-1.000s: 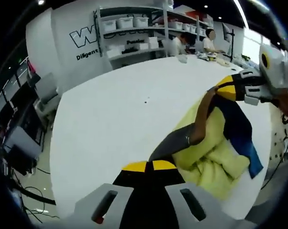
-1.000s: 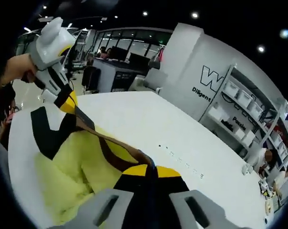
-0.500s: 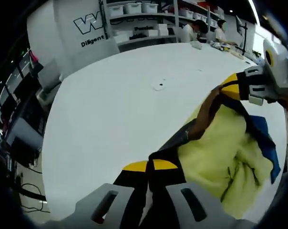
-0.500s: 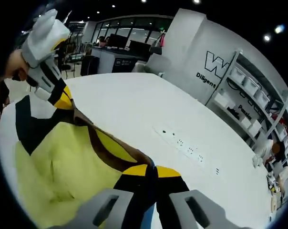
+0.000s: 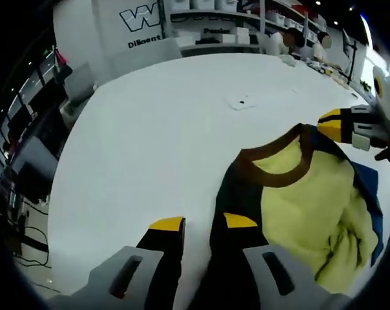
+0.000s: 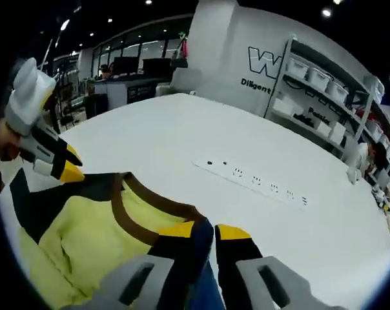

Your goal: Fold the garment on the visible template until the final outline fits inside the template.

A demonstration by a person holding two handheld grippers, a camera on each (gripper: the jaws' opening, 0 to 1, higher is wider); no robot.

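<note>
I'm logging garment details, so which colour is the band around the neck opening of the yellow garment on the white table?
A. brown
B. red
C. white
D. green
A: in both gripper views a brown band curves around the neck opening of the yellow fleece garment with black and blue panels, which lies on the white table.

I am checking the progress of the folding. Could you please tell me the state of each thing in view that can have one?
Garment: lying on the table, crumpled, not folded, brown collar open.
Left tool: jaws open, garment edge between them.
Right tool: jaws slightly parted at the garment's shoulder; grip cannot be told.
Table: white; built-in socket strip has nothing plugged in.
</note>
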